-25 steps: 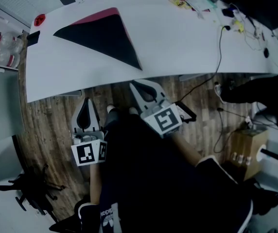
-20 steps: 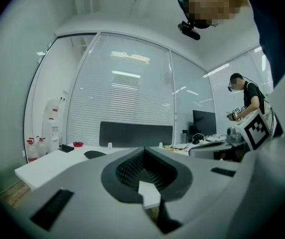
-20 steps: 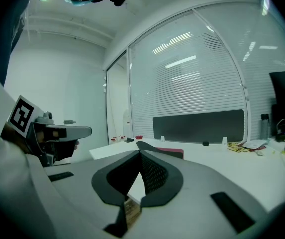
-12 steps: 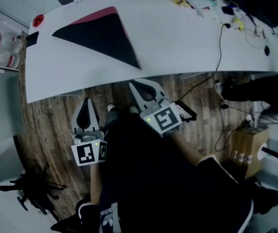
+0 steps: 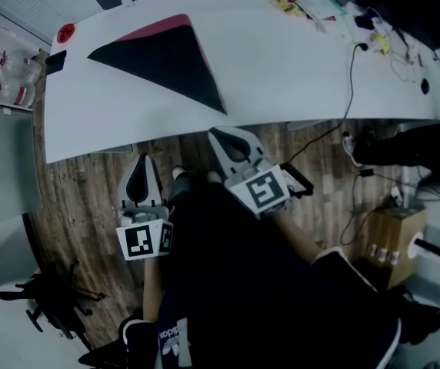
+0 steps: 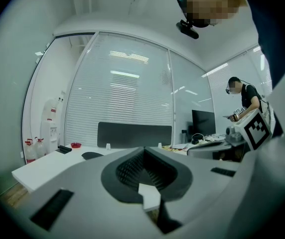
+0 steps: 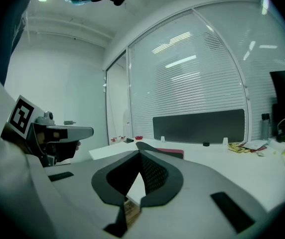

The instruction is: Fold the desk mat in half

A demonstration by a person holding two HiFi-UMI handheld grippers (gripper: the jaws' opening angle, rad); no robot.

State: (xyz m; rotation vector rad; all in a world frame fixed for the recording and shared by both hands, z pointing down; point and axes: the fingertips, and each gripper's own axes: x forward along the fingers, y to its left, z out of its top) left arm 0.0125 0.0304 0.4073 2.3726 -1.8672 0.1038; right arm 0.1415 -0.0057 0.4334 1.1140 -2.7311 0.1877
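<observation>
The left gripper (image 6: 143,149) has its jaws pressed together with nothing between them. The right gripper (image 7: 139,153) is the same: jaws together and empty. Neither touches anything. Both hang out in front of the person, below and nearer than the near edge of the white table (image 5: 297,68), over the wooden floor (image 5: 81,198).

The desk mat (image 5: 166,60) lies flat on the far left part of the table, farther off than both grippers and well apart from them. It shows as a dark triangle with a pink band along its far edge, which suggests one face may already be turned over the other, though the pictures do not settle this. Its long edge runs from the far left down to a sharp corner at the near right, close to the near table edge.

That near-right corner lies almost straight beyond the right gripper's tips, so the right hand is the nearer one. The left gripper sits nearer the person and farther left, with the mat's left end beyond it and slightly to its left. Any grasp would likely call for raising both hands above the table edge and reaching away from the person.

There are two grippers, one mat and one table. There are also one small red round thing (image 5: 65,31) at the far left corner and one black cable (image 5: 350,83) trailing over the right side.
</observation>
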